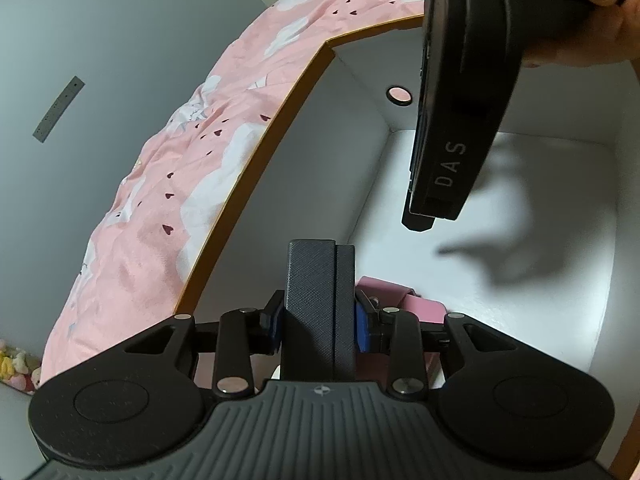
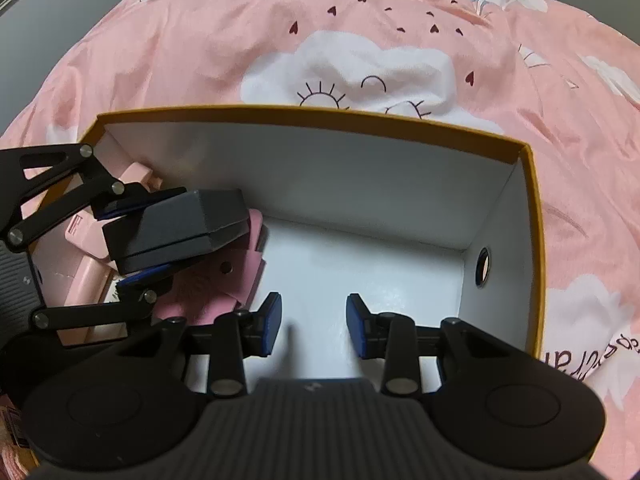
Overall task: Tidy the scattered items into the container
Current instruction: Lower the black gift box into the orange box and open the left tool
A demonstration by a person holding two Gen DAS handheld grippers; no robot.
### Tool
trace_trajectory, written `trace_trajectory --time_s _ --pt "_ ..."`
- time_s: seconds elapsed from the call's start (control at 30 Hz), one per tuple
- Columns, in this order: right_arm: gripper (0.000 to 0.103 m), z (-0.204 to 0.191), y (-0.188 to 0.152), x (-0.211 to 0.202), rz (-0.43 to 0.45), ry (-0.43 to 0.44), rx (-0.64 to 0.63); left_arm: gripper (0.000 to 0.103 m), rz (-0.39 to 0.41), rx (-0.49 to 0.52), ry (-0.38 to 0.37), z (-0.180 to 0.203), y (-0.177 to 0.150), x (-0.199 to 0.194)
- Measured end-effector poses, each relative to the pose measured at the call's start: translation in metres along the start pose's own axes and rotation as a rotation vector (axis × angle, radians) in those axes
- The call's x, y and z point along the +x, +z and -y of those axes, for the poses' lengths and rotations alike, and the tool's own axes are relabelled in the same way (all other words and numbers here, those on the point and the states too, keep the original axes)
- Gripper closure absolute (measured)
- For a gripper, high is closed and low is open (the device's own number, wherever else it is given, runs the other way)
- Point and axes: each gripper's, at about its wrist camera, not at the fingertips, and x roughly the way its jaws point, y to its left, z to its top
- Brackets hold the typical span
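A dark navy textured case (image 1: 320, 312) stands between the blue pads of my left gripper (image 1: 319, 322), which is shut on it. The right wrist view shows the same case (image 2: 176, 232) held low inside the orange-rimmed white box (image 2: 320, 118), just above pink items (image 2: 240, 276) at the box's left end. My right gripper (image 2: 314, 326) hovers over the bare white floor of the box, open with nothing between its fingers. In the left wrist view the right gripper's black body crosses the top right, held by a hand (image 1: 600, 12).
The box (image 1: 280, 128) sits on a pink quilt (image 2: 360, 32) with white clouds and small hearts. A round finger hole (image 2: 483, 267) pierces the box's right end wall. A grey wall (image 1: 100, 60) lies beyond the bed, and small plush toys (image 1: 16, 364) sit at its foot.
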Motion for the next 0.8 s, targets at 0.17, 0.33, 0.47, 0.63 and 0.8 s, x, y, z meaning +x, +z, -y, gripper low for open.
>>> trace_trajectory --time_s 0.17,0.33,0.47,0.63,0.8 --pt "0.064 0.001 0.000 -0.001 -0.006 0.003 0.000 0.051 0.011 -0.029 -0.081 -0.005 -0.005 -0.005" --pt "0.064 0.002 0.001 0.000 -0.020 0.028 -0.001 0.046 0.002 -0.066 -0.112 -0.007 -0.010 -0.006" --pt "0.064 0.001 0.001 -0.002 -0.031 0.045 -0.010 0.044 -0.016 -0.098 -0.152 -0.010 -0.008 -0.014" --pt "0.064 -0.003 0.002 -0.003 -0.039 0.041 -0.033 0.044 -0.031 -0.137 -0.191 -0.017 -0.011 -0.023" --pt "0.064 -0.005 0.002 -0.004 -0.045 0.053 -0.059 0.045 -0.076 -0.139 -0.188 -0.019 -0.017 -0.025"
